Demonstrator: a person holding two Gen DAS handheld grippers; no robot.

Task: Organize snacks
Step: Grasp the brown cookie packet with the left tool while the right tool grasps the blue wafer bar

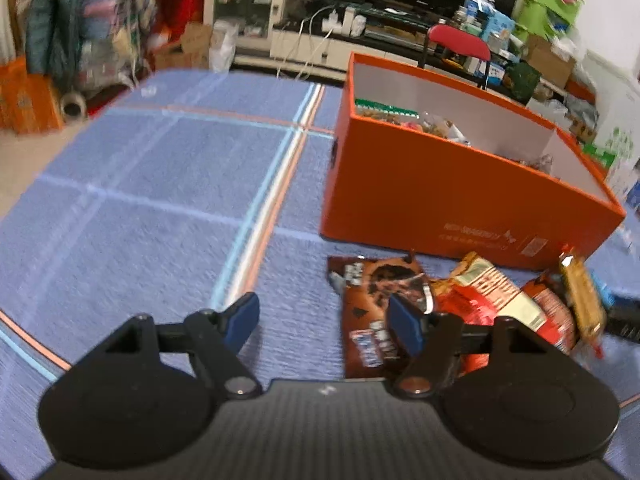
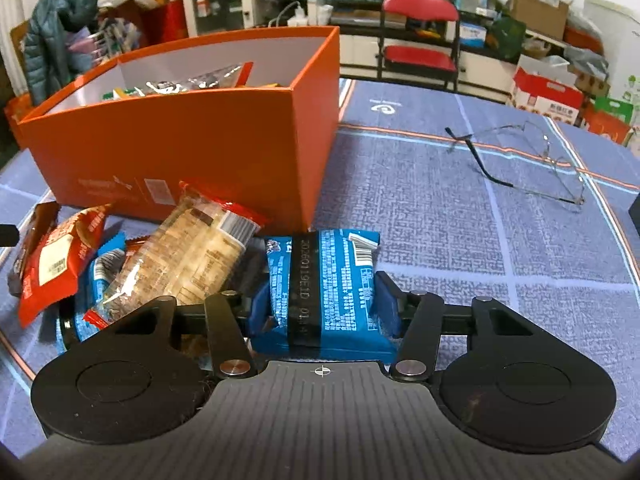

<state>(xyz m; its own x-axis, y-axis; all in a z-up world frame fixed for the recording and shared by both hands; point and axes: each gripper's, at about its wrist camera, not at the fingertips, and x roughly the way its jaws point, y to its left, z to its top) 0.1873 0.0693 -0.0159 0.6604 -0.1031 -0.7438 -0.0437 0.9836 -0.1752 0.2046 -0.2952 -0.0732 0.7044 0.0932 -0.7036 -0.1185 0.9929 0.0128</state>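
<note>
An orange box (image 1: 440,184) with several snacks inside stands on the blue cloth; it also shows in the right wrist view (image 2: 180,136). A pile of snack packs lies in front of it: a brown pack (image 1: 372,304), a red pack (image 1: 480,300) and a gold bar (image 1: 582,296). My left gripper (image 1: 324,320) is open and empty, just left of the brown pack. My right gripper (image 2: 322,304) is shut on a blue snack pack (image 2: 332,292). A clear cracker pack (image 2: 192,256) and a red pack (image 2: 56,260) lie to its left.
Thin-framed glasses (image 2: 532,160) lie on the blue checked cloth (image 1: 160,184) to the right of the box. A red chair (image 2: 420,40), a cabinet and cluttered shelves stand beyond the table edge.
</note>
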